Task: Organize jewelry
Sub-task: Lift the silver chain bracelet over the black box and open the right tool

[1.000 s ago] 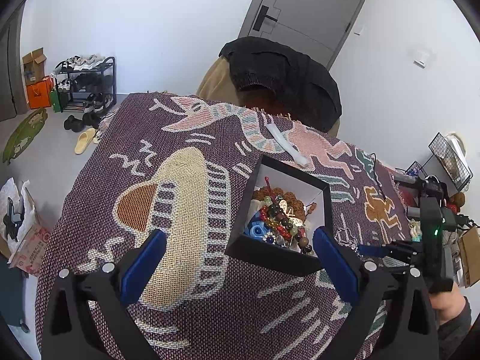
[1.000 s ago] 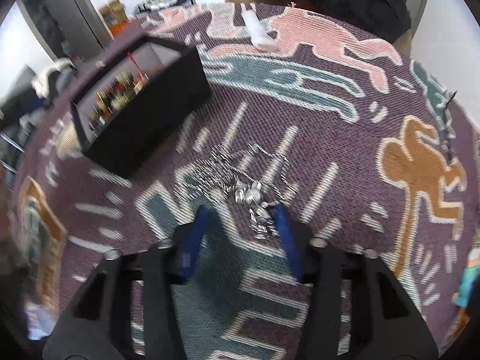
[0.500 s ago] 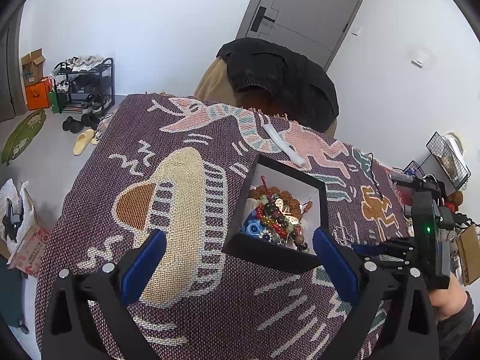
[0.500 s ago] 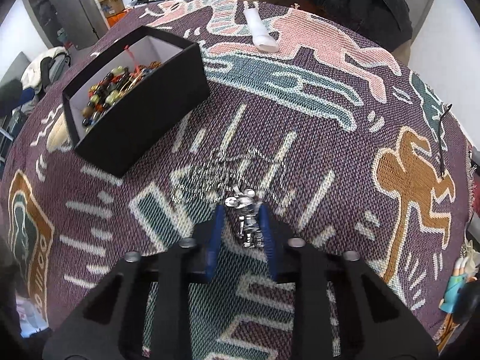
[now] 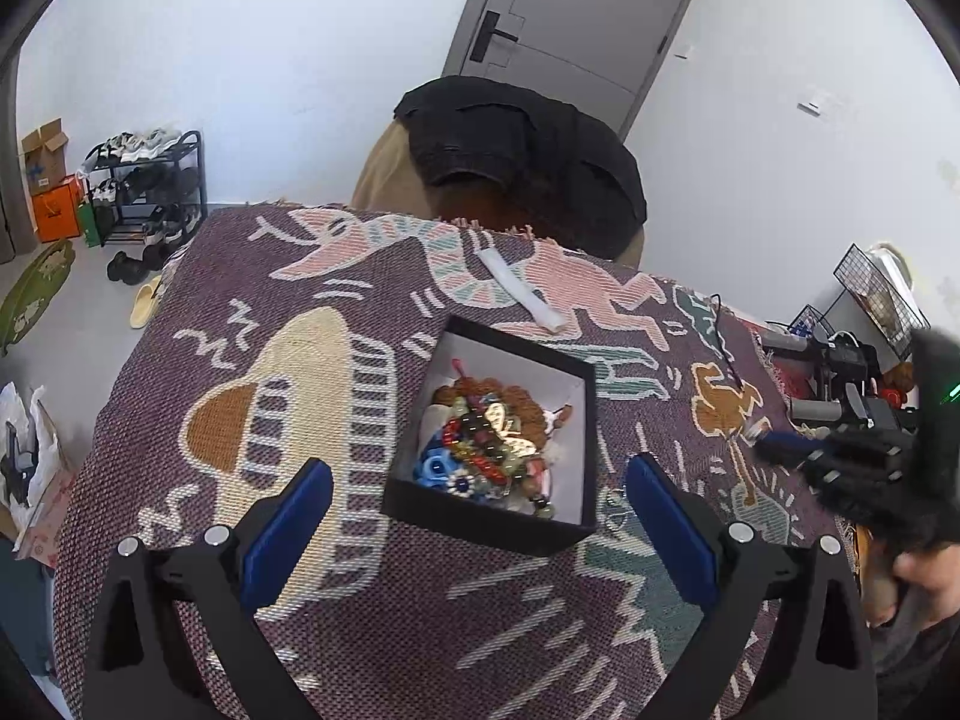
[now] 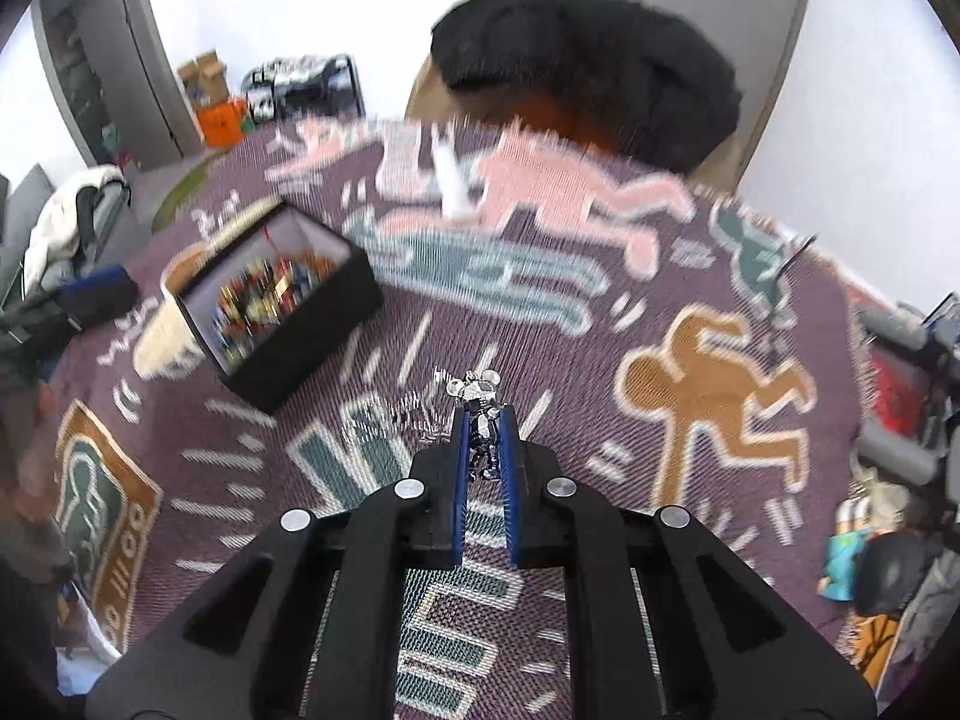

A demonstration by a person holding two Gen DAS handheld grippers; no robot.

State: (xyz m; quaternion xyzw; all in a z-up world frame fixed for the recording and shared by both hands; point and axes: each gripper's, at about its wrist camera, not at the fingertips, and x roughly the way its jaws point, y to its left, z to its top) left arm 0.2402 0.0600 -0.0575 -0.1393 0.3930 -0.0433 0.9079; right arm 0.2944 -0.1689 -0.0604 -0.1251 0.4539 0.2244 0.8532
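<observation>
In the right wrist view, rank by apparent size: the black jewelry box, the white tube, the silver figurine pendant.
1. Black open-topped jewelry box, clearly largest.
2. White tube, motion-blurred, lying farther off.
3. Silver figurine pendant, smallest though nearest, pinched in the right gripper's jaws.

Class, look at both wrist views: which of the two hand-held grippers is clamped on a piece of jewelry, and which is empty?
The right hand-held gripper is clamped on the silver pendant. The left hand-held gripper is wide open, empty, beside the black jewelry box.
</observation>
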